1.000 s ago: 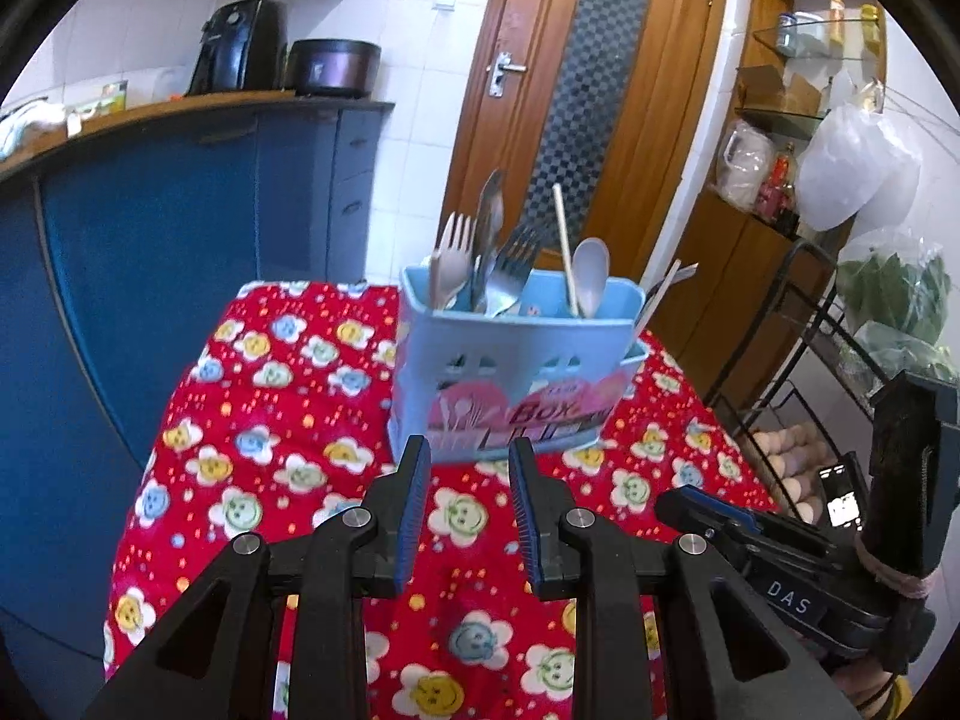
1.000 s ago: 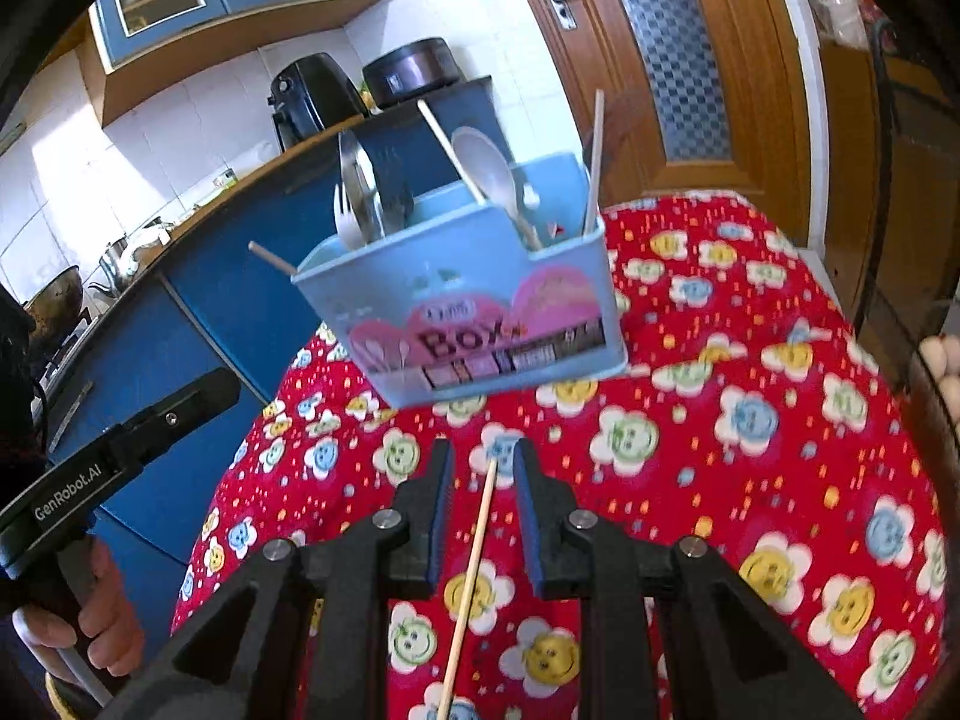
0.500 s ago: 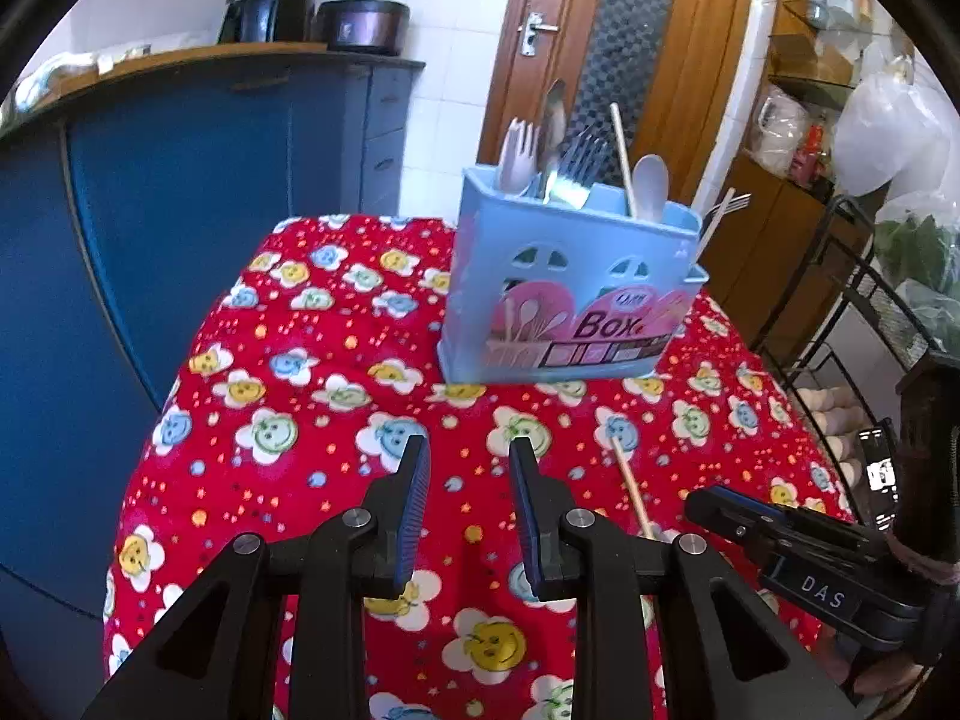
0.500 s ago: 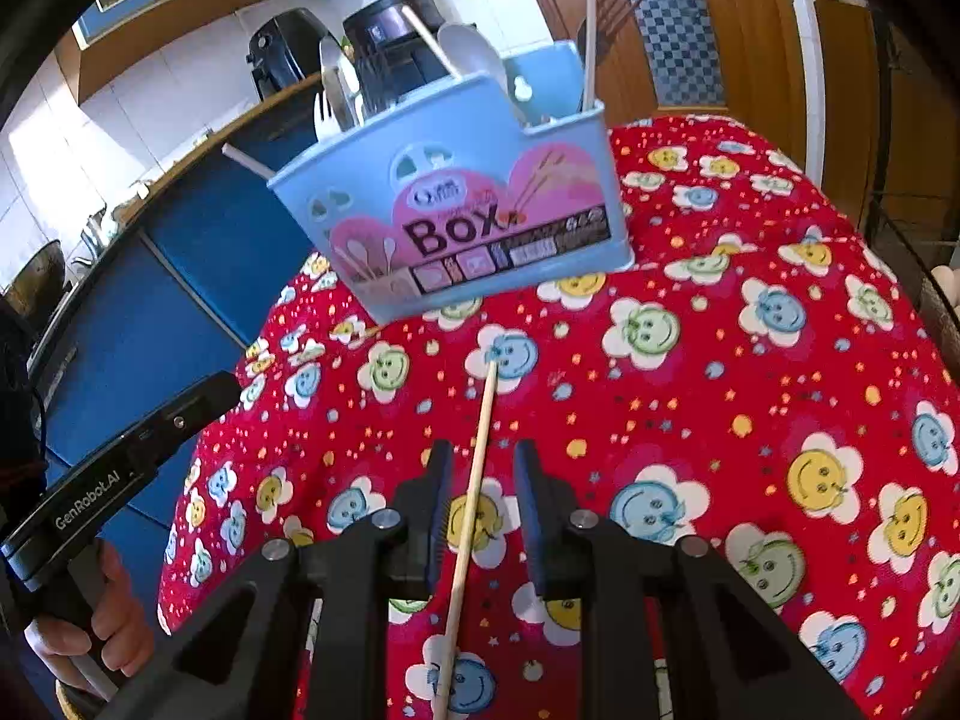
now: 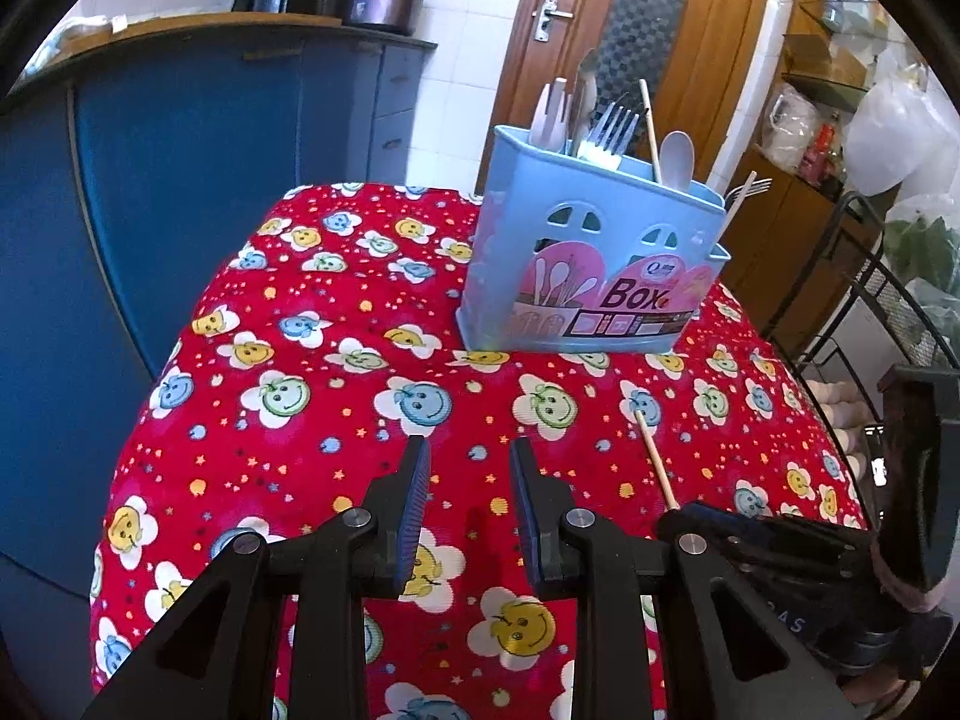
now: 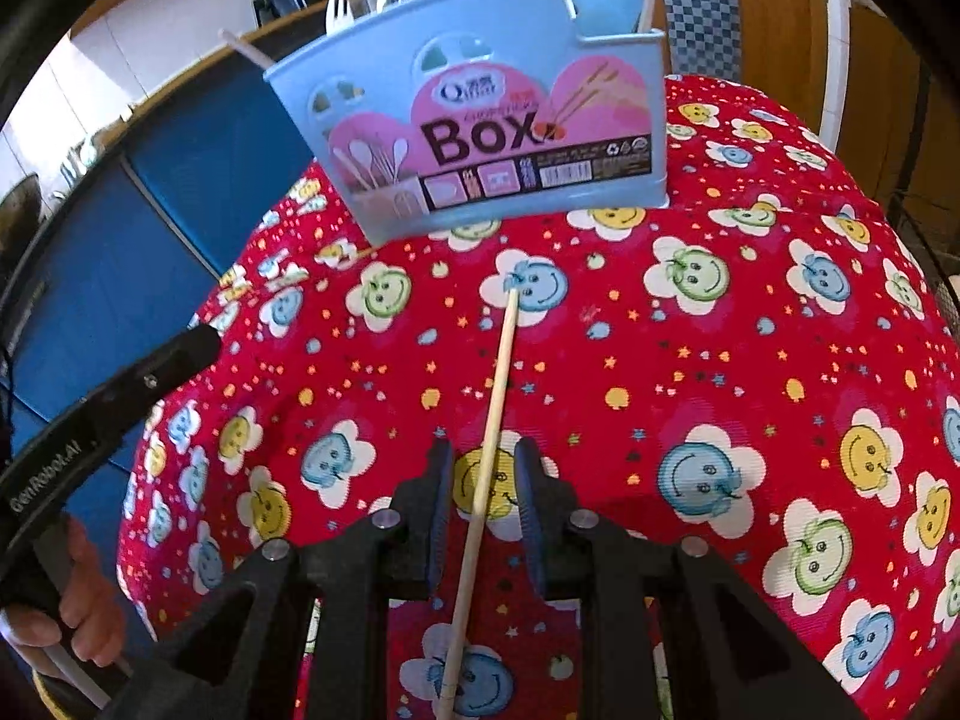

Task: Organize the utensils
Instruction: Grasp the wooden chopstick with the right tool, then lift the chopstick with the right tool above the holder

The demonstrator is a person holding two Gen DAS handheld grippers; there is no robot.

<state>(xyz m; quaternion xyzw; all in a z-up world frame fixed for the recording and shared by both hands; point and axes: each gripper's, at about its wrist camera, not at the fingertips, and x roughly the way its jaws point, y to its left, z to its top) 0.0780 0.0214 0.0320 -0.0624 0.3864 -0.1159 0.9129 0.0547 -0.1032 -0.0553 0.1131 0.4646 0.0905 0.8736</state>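
A light blue utensil box (image 5: 588, 276) (image 6: 480, 120) stands on the red flowered tablecloth (image 5: 300, 420), holding forks, spoons and a chopstick. In front of the box a single wooden chopstick (image 6: 498, 384) (image 5: 654, 462) lies on the cloth. My right gripper (image 6: 483, 450) hangs low over it, open, with the chopstick running between the jaws and the pads clear of it. My left gripper (image 5: 469, 450) is to the left of it over bare cloth, open and holding nothing.
A blue kitchen counter (image 5: 180, 180) runs along the table's left side. A wooden door (image 5: 630, 30) is behind the table. A black wire rack (image 5: 870, 300) with bags stands close on the right. A hand (image 6: 84, 618) holds the left gripper's handle.
Both grippers have sunk toward the tablecloth and tipped further down. The right one has come lower around the lying chopstick. The jaw gaps look the same.
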